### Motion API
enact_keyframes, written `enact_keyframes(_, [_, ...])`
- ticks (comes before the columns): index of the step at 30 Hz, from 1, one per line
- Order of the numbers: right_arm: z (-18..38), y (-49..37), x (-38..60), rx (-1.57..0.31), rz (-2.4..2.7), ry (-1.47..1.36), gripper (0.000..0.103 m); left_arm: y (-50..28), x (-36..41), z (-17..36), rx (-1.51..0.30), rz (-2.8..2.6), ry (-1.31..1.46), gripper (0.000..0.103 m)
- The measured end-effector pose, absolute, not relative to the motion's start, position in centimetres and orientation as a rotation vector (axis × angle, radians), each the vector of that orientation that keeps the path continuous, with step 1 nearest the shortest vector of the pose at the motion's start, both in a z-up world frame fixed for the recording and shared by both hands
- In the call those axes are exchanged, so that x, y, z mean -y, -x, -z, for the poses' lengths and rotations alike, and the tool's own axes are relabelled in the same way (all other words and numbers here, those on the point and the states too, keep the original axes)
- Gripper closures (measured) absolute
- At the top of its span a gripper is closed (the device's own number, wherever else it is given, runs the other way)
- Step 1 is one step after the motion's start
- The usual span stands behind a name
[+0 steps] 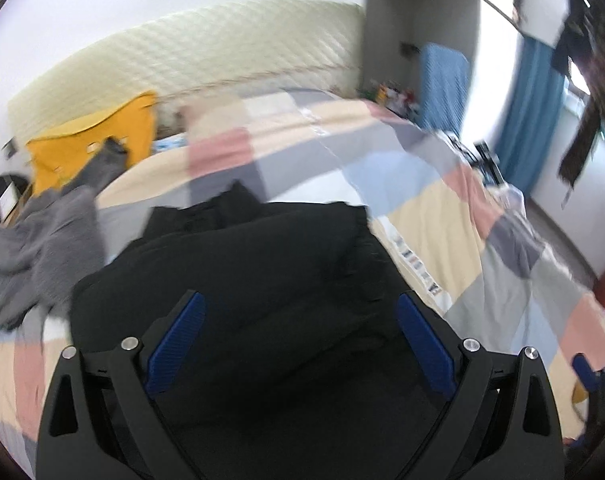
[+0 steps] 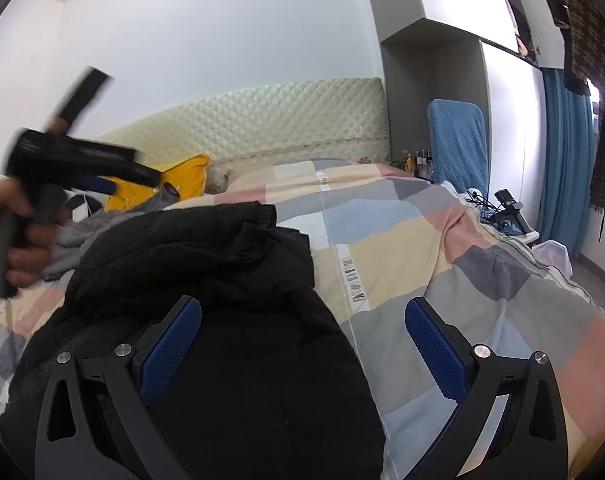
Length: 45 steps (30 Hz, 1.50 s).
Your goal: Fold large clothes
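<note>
Black tool frames, blue ribbed pads, silver screws.

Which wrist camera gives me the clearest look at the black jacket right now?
Right wrist: the black jacket is sharp there, its crumpled top and right edge plain against the patchwork quilt. Left wrist shows it blurred, a dark mass with few folds readable.

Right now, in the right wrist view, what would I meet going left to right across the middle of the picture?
The person's left hand gripping the left claw → yellow pillow → black jacket → patchwork quilt → blue chair back → blue curtain.
</note>
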State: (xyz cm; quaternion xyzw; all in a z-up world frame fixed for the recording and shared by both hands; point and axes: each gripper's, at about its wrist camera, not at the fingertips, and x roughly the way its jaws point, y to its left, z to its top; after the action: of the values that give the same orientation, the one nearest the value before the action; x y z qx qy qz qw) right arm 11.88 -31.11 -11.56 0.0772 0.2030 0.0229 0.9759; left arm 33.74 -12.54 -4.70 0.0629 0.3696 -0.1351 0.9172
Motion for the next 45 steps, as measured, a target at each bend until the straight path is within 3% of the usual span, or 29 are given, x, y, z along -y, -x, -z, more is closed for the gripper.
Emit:
enact_keyframes(8, [10.5,-12.2,29.4,-0.442,-0.158,-0.203,0.000,-29.0,2.4,3.8,-0.710,0.192,-0.112,0.003])
enact_keyframes(19, [10.8,-17.2,27.2,-0.524,-0.228,-0.183,0.000,-28.0,-7.4,13.0,-0.757,0.016,-0.053,0.001])
enact_keyframes(35, [13.6,-32.1,27.2,-0.608,-0.322,-0.317,0.003,-31.3,-10.0,21.2,-0.893,-0.069,-0.210,0.000])
enact_keyframes(41, [15.7,-35.2,26.8,-0.614,-0.343,-0.337,0.021,-32.6,-10.7,22.1,-0.865,-0.170,-0.234,0.000])
enact_keyframes(43, [16.7,-35.4,26.9,-0.623,-0.346,-0.334,0.033,-33.0,-11.2,22.2,-0.848,-0.207,-0.240,0.000])
enact_keyframes(45, [17.6,-35.7,26.8,-0.643,-0.335,-0.304,0.052,-33.2,-12.1,22.3,-0.838,-0.226,-0.197,0.000])
